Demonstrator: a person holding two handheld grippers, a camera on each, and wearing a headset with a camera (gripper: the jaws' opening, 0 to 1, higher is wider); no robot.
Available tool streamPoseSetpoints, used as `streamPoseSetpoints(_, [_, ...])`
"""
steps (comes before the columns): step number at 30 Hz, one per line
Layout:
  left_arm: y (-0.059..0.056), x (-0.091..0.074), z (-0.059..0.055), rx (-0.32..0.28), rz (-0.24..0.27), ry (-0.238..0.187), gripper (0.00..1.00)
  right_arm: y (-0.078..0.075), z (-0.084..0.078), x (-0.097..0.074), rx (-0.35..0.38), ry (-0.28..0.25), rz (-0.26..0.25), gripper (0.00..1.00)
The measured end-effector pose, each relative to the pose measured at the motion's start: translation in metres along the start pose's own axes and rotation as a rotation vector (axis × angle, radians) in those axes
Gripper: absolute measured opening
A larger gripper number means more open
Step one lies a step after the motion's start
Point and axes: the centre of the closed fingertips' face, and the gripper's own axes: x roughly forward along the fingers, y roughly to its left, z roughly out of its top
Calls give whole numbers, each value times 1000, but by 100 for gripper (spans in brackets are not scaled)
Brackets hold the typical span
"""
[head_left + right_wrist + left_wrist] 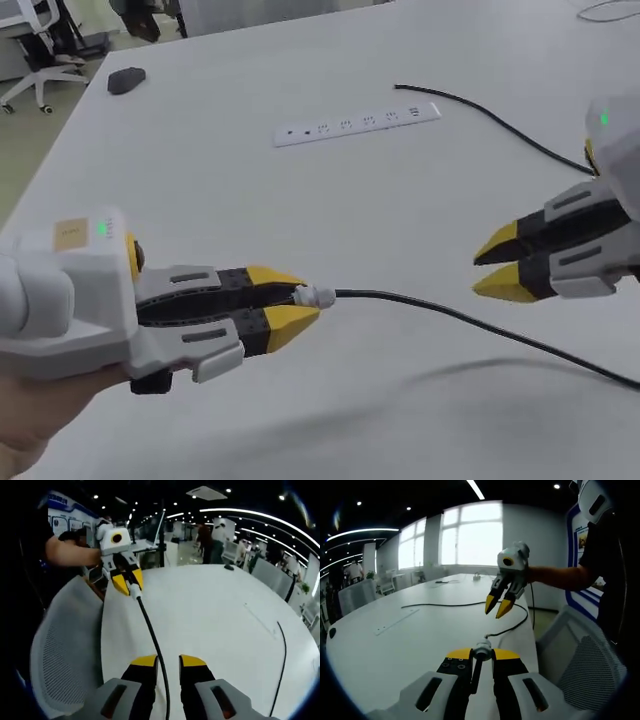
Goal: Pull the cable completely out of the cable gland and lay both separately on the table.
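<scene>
Your left gripper is clamped on the gland, centre-left of head view. Cable is still threaded thru it. Right gripper is released, mid-right, above the cable. Pull-out & lay-down both left to do.

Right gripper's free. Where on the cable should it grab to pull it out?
Judging by pose: the straight stretch of cable just beyond the cable gland, which the left gripper holds. Bring the open right gripper down across it, then pull along its line.
</scene>
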Motion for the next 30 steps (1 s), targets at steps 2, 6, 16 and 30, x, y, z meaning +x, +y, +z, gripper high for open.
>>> streamPoseSetpoints(2, [-2, 1, 2, 1, -10, -1, 14, 6, 13, 4, -51, -7, 16, 11])
streamPoseSetpoints(6, [-4, 2, 5, 6, -17, -7, 14, 13, 29, 12, -91, -21, 37, 10])
streamPoseSetpoints(16, [-10, 7, 7, 19, -28, -11, 14, 43, 42, 43, -146, -17, 146, 9])
streamPoseSetpoints(30, [-13, 3, 8, 26, -24, -19, 14, 49, 40, 58, -206, 7, 171, 0])
